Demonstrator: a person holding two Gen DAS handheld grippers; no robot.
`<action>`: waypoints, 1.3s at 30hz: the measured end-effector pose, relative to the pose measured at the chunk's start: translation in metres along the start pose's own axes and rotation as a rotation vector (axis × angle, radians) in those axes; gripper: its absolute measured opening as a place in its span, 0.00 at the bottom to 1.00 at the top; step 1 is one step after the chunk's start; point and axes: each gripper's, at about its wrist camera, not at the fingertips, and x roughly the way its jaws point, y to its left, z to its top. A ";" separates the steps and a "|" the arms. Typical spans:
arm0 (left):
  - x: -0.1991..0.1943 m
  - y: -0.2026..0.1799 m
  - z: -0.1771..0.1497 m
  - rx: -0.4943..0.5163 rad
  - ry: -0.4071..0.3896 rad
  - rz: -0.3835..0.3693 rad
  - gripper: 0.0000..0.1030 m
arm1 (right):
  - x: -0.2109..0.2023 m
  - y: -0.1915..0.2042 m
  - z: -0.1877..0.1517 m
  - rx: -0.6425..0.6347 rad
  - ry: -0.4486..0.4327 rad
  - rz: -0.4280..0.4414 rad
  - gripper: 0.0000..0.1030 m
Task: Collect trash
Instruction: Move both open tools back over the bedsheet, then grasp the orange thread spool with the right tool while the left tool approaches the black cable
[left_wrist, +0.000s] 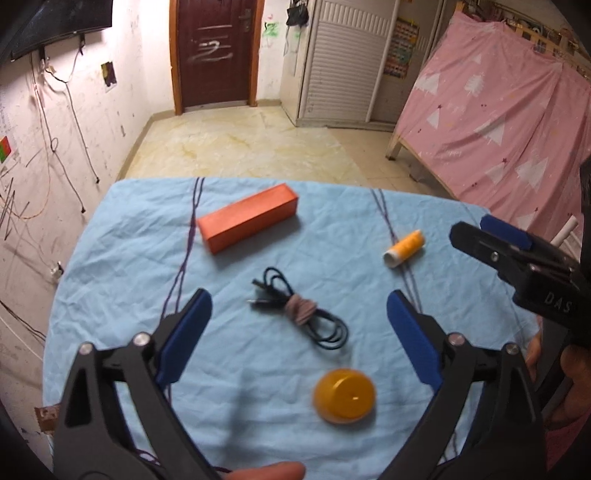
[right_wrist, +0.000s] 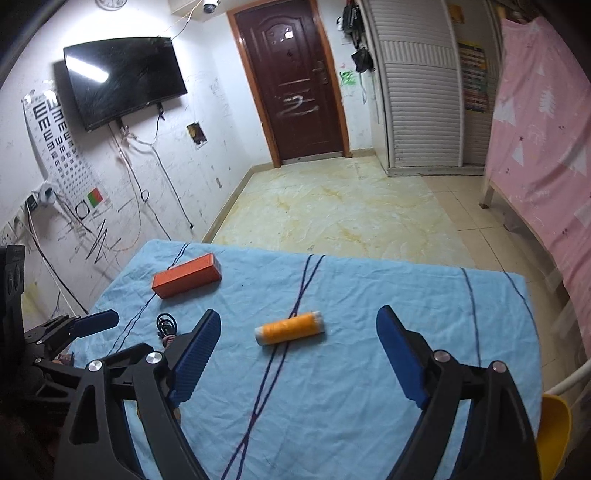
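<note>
Blue cloth (left_wrist: 258, 369) — box (left_wrist: 247, 221), cable (left_wrist: 299, 312), spool (left_wrist: 404, 248), cap (left_wrist: 344, 397) | both claws open — empty

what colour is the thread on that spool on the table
Orange, wound on a white core. The spool shows best in the right wrist view.

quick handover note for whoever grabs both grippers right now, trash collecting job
Left gripper: open, empty, above the bundled black cable and the round orange cap.
Right gripper: open, empty, aimed at the orange spool.
All on the blue cloth: orange box at the far left, spool to the right, cable mid, cap nearest.
Done: nothing picked up yet, by the look of it.
Left: all four items. A yellow container shows at the table's right edge, possibly the bin.
</note>
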 end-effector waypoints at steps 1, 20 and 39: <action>0.001 0.001 -0.001 0.001 0.003 0.004 0.90 | 0.005 0.002 0.001 -0.008 0.011 -0.003 0.77; 0.042 -0.003 -0.010 0.085 0.116 -0.010 0.91 | 0.055 0.005 -0.009 -0.070 0.117 -0.019 0.78; 0.034 0.016 -0.009 0.050 0.052 0.008 0.65 | 0.077 0.023 -0.009 -0.137 0.169 -0.027 0.77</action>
